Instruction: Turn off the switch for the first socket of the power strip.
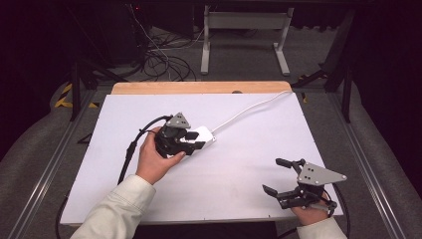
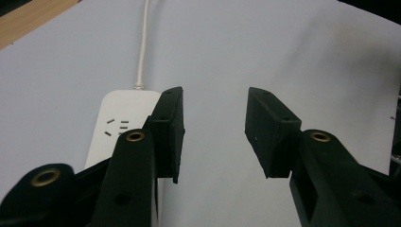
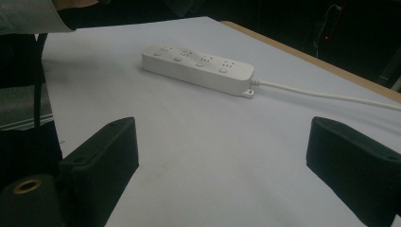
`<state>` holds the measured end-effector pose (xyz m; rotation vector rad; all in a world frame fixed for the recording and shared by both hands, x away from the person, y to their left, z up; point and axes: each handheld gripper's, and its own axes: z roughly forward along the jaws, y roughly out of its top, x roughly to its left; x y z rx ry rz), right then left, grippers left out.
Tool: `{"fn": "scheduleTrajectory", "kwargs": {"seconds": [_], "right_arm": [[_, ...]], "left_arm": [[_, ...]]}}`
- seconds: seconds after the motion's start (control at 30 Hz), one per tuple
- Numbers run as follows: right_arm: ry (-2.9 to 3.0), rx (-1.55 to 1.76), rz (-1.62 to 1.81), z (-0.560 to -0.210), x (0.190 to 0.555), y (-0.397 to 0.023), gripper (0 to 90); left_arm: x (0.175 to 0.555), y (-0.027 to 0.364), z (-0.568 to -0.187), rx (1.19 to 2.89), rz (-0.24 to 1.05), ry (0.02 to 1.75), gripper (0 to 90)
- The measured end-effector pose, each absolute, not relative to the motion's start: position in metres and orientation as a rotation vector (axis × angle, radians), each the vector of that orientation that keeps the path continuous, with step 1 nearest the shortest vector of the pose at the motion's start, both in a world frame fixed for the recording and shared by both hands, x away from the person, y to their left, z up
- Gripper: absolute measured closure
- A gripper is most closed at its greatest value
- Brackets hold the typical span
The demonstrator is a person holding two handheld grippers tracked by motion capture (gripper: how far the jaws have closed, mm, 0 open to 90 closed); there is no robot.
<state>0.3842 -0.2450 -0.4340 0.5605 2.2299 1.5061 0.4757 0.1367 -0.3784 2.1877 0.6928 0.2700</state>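
Observation:
A white power strip [image 1: 205, 134] lies on the white board [image 1: 239, 164] left of centre, and its white cord [image 1: 249, 110] runs off toward the far right corner. My left gripper [image 1: 195, 141] hovers over the strip's near end, open. In the left gripper view the power strip [image 2: 118, 125] sits beside and partly behind the left jaw, with nothing between the jaws of the left gripper [image 2: 215, 104]. My right gripper [image 1: 272, 175] rests open near the front right edge, well apart from the strip. From the right gripper [image 3: 222, 142], the power strip [image 3: 198, 64] and its cord [image 3: 321, 94] show whole.
A wooden table edge [image 1: 199, 88] borders the board's far side. Beyond it are floor cables [image 1: 159, 59] and a white metal frame [image 1: 244, 30]. Metal rails run along both sides of the table.

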Motion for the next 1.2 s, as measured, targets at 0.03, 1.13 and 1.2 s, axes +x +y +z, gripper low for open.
{"fn": "scheduleTrajectory", "kwargs": {"seconds": [0.03,1.13,1.2], "right_arm": [[2.23,0.56,1.506,-0.434,0.384,-0.245,10.2],[2.253,0.555,1.507,-0.436,0.385,-0.246,10.2],[2.256,0.557,1.505,-0.436,0.386,-0.246,10.2]], "left_arm": [[0.476,0.136,-0.379,2.187,0.271,0.694,57.6],[0.534,0.104,-0.396,2.336,0.163,0.839,90.0],[0.539,0.102,-0.4,2.357,0.159,0.867,90.0]]}}
